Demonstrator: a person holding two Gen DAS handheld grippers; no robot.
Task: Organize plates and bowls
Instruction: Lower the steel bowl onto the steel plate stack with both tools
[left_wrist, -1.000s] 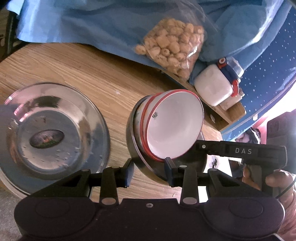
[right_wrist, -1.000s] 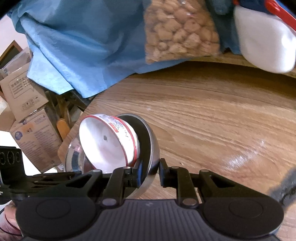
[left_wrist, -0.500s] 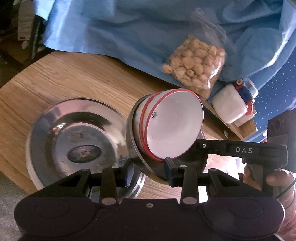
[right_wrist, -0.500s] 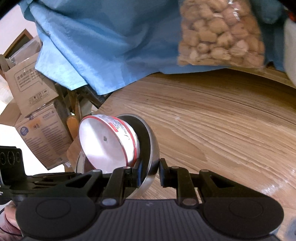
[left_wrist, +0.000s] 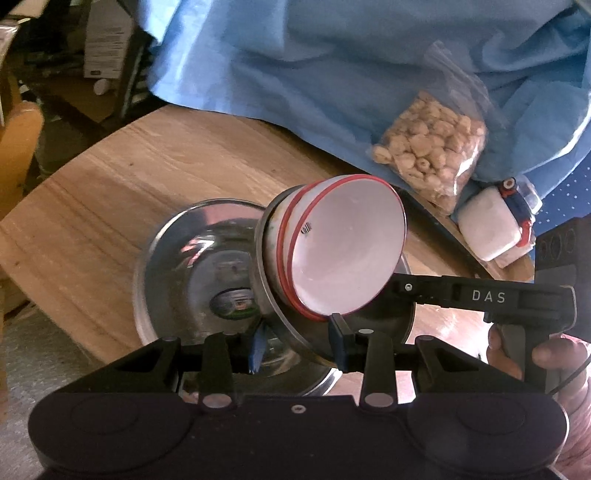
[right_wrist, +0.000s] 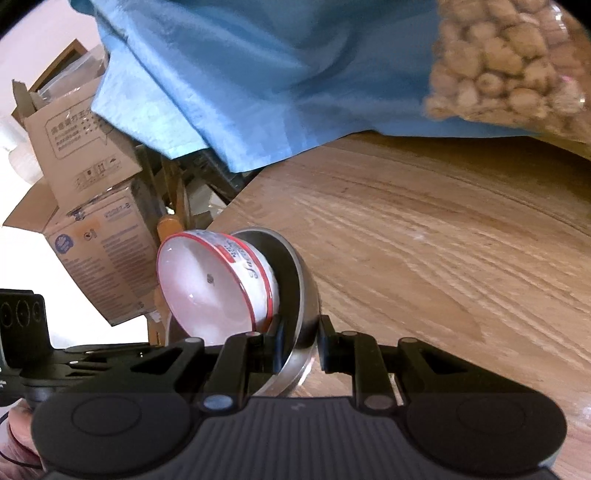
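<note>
While level, both hand-held grippers (left_wrist: 299, 341) (right_wrist: 298, 341) clamped.

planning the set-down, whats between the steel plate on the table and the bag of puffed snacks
In the left wrist view, the held steel plate with the stacked red-rimmed bowls hangs between the steel plate on the table and the snack bag, plus bare wood.

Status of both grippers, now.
Left gripper: shut on the rim of the tilted steel plate carrying stacked red-rimmed white bowls.
Right gripper: shut on the same plate's opposite rim.
</note>
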